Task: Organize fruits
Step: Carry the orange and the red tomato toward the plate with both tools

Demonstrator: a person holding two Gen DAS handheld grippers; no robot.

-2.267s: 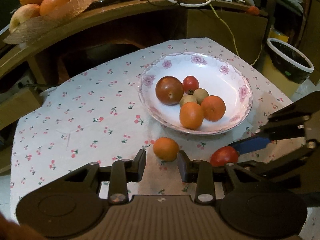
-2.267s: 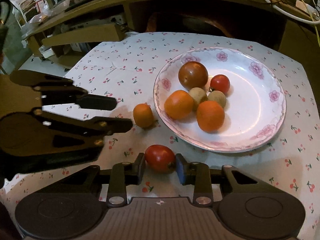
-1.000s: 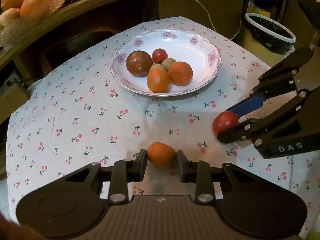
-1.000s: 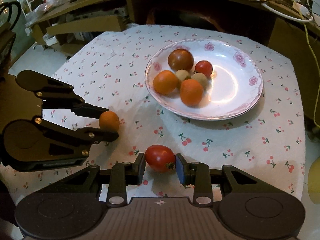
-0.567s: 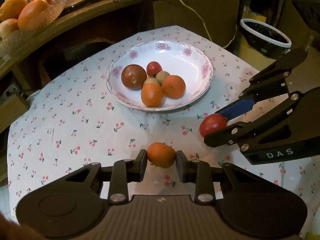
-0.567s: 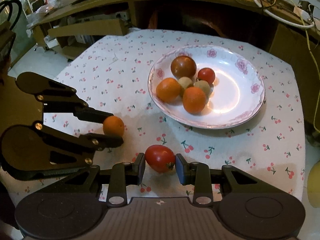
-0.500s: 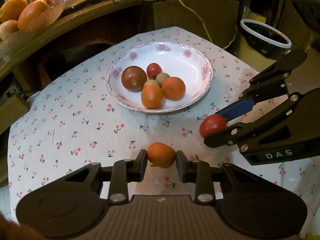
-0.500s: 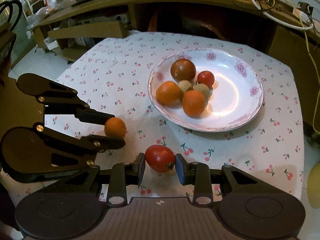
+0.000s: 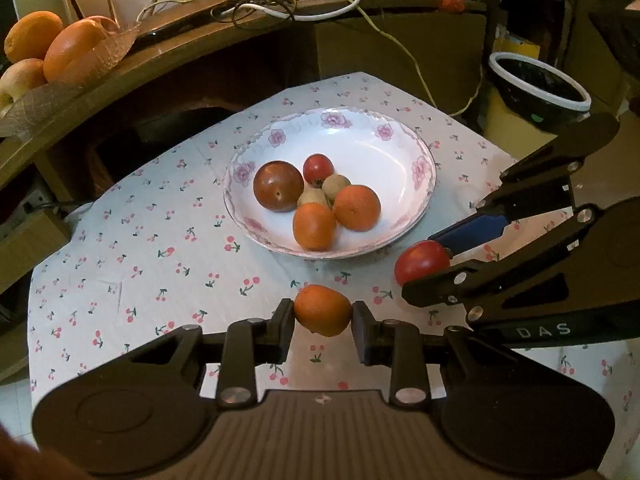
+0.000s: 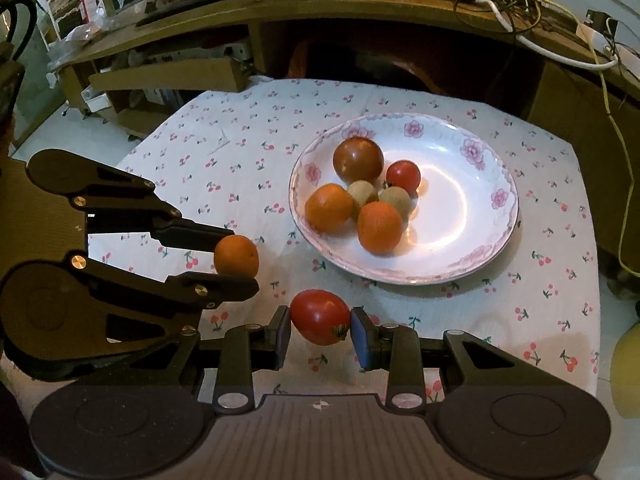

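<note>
While both fruits hang above the cherry-print cloth of the desk (image 9: 132,248), short of the plate, each sits pinched across its middle: the small orange (image 9: 322,315) between the fingers of the left claw (image 9: 322,326), the red tomato (image 10: 319,316) between the blue-padded fingers of the right claw (image 10: 320,332). The tomato looks ripe, with thin skin and a soft body, so it will likely bruise or split under a hard squeeze; its smooth surface may also slip, and the grip across its widest part, with the stem end turned to one side, seems the safest hold. The orange should be firmer and its dimpled peel less slippery, so it will probably bear more pressure. Both look light. Beyond them, near but not touching, stands the flowered white plate (image 10: 496,236), with a dark brownish tomato (image 10: 358,159), a small red tomato (image 10: 403,175), two pale green-brown fruits (image 10: 362,193) and two more oranges (image 10: 379,226) bunched on its left half, touching one another. Its right half is bare, and that looks the gentler place to lower the tomato so it does not knock the pile. On the wooden shelf (image 9: 120,76) behind sits a glass dish of larger oranges (image 9: 70,50).
</note>
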